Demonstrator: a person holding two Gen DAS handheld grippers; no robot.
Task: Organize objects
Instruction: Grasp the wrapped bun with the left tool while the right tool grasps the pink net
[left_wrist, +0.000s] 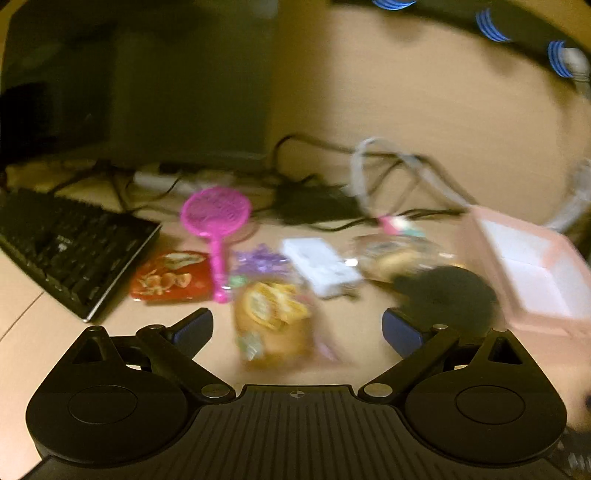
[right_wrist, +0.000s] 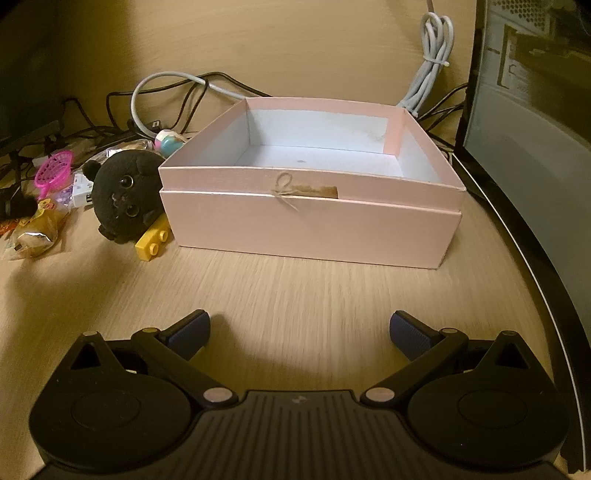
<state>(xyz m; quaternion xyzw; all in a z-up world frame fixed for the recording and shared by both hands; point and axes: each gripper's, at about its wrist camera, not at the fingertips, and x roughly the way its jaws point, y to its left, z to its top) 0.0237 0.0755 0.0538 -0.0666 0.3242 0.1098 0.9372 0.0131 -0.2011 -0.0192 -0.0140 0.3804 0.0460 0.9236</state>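
Hovering over the counter (right_wrist: 295, 288), your left tool (left_wrist: 297, 328) gapes wide with a snack pack (left_wrist: 273, 321) lower centre between its fingers, untouched. Your right tool (right_wrist: 299, 330) is spread too, empty; the pink box (right_wrist: 314, 221) sits centre, plush (right_wrist: 123, 195) touching its left side.

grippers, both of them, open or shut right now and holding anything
Left gripper: open, holding nothing, above a wrapped snack.
Right gripper: open, holding nothing, facing the pink box.

Both wrist views look low across the desk, sharing the pink box (right_wrist: 310, 221) and black plush (left_wrist: 443, 295).
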